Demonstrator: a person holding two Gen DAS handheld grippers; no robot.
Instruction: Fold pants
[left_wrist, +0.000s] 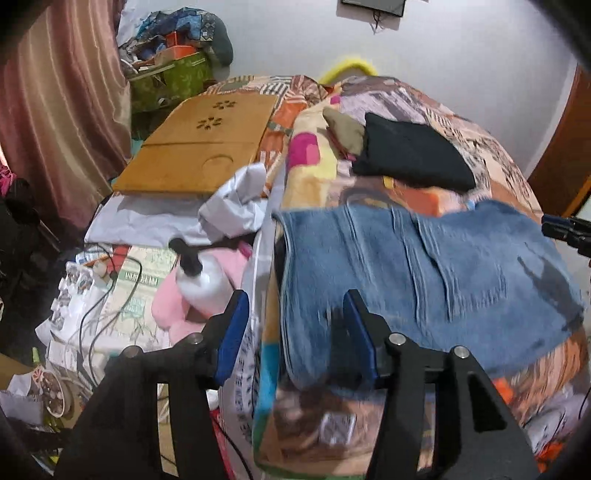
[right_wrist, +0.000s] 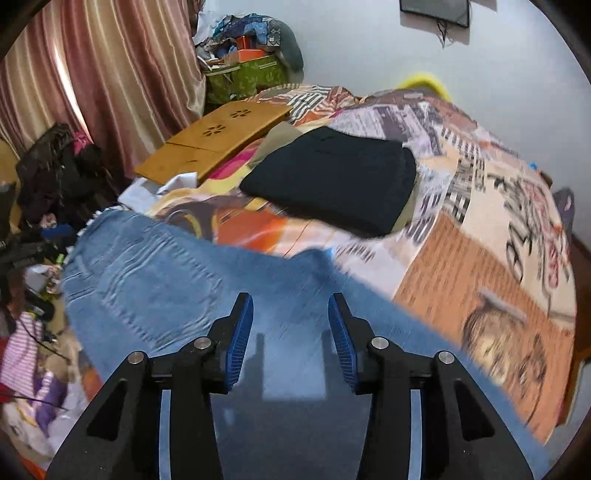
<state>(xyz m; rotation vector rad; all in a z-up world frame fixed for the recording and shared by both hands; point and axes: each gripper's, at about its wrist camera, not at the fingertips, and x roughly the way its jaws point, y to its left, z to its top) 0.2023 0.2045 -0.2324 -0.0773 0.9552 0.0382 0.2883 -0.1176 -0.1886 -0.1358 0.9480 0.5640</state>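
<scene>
Left wrist view shows your patterned bedspread (left_wrist: 369, 192) carrying the blue jeans (left_wrist: 424, 266), which lie flat at its near edge, in front of the folded black garment (left_wrist: 410, 155). Your left gripper (left_wrist: 293, 332) is spread wide and empty at the jeans' left edge; your right gripper (right_wrist: 290, 339) hovers released above the denim. Pinch too shallow and you risk grabbing one layer, or the bedspread too. The white pump bottle (left_wrist: 203, 280) beside that edge could get knocked.
</scene>
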